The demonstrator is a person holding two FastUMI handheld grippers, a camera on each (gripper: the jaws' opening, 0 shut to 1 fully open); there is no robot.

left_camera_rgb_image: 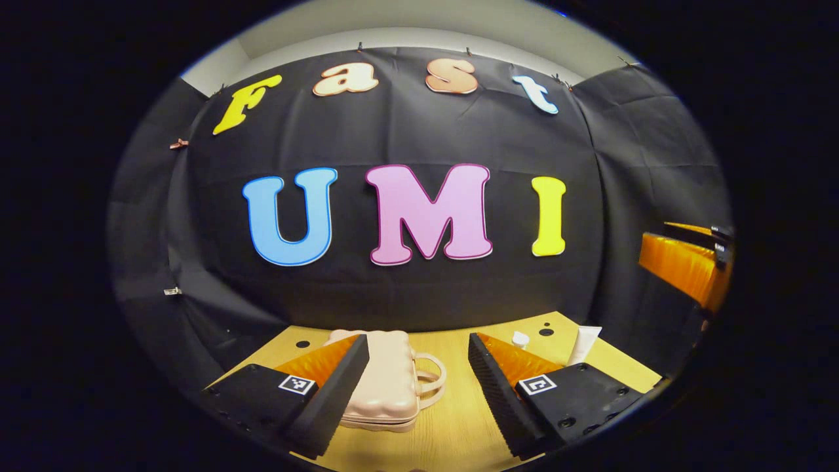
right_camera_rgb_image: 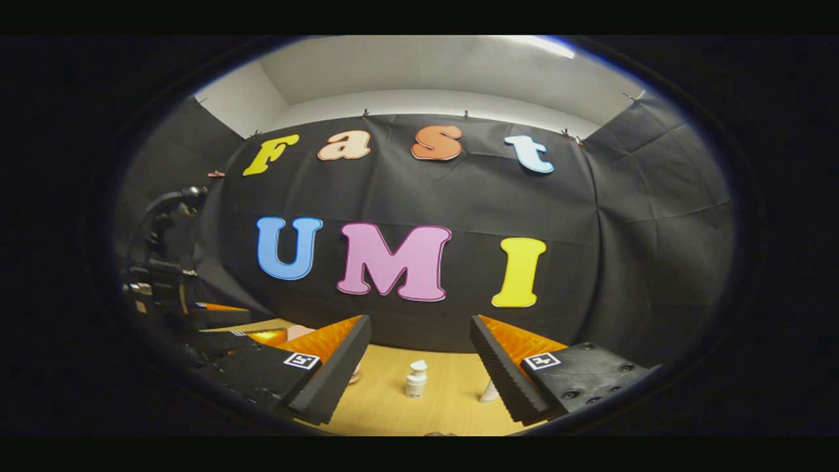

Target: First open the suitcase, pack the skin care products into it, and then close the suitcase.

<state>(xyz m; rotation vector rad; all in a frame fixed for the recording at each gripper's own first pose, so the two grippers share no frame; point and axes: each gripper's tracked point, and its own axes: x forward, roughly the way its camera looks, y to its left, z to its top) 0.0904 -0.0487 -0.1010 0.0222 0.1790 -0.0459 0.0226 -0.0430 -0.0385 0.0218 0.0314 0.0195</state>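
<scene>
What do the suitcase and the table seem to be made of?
The suitcase looks like hard molded plastic: a pale pink ribbed shell with a soft sheen and rigid loop handles. It lies shut. The table looks like light wood or wood-look laminate, with visible grain and a matte finish; which one cannot be told.

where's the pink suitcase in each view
Left gripper view: the pink suitcase lies shut on the wooden table, low centre-left, between the left gripper fingers, partly behind the left finger.
Right gripper view: a pink sliver, probably the suitcase, peeks out at lower left behind the right gripper's left finger.
Shared landmark: the black cloth wall behind the table.
</scene>
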